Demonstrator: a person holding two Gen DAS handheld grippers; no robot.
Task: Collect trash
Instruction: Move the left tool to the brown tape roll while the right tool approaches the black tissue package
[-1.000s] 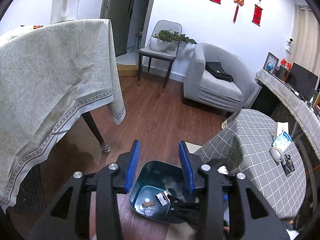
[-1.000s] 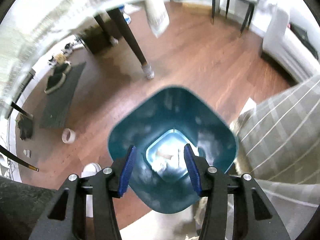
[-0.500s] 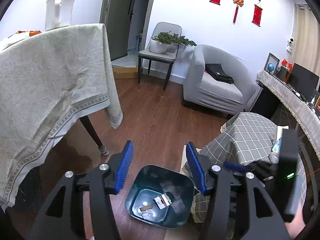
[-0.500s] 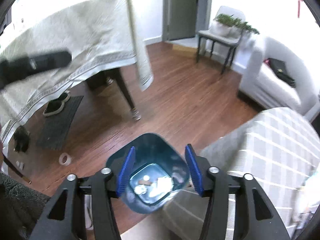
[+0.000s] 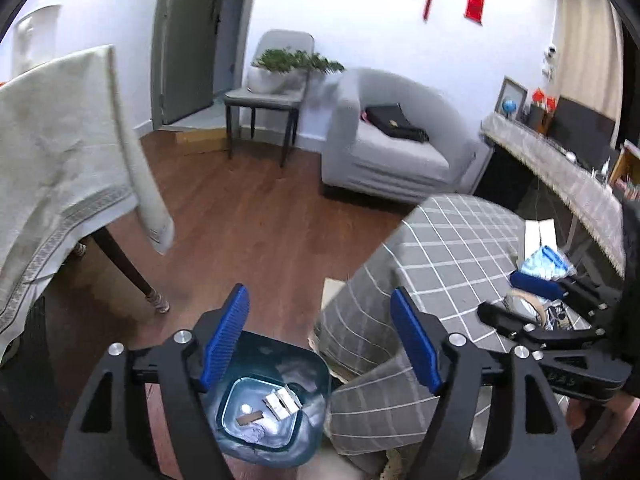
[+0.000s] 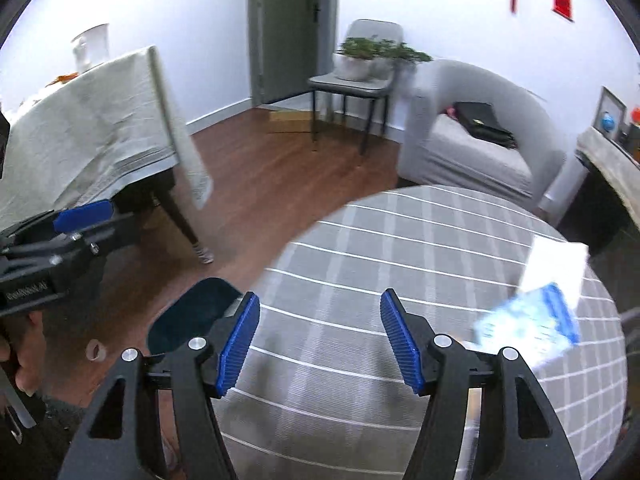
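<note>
Left wrist: one bin (image 5: 316,376), perhaps five scraps (image 5: 276,402) inside.

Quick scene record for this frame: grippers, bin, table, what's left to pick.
left gripper: jaws opening, nothing between them, above the bin
right gripper: jaws opening, nothing between them, over the round table
bin: teal, on the wood floor beside the round table, holds paper scraps
round table: grey checked cloth
left on table: blue-and-white packet, white paper, tape roll
</note>
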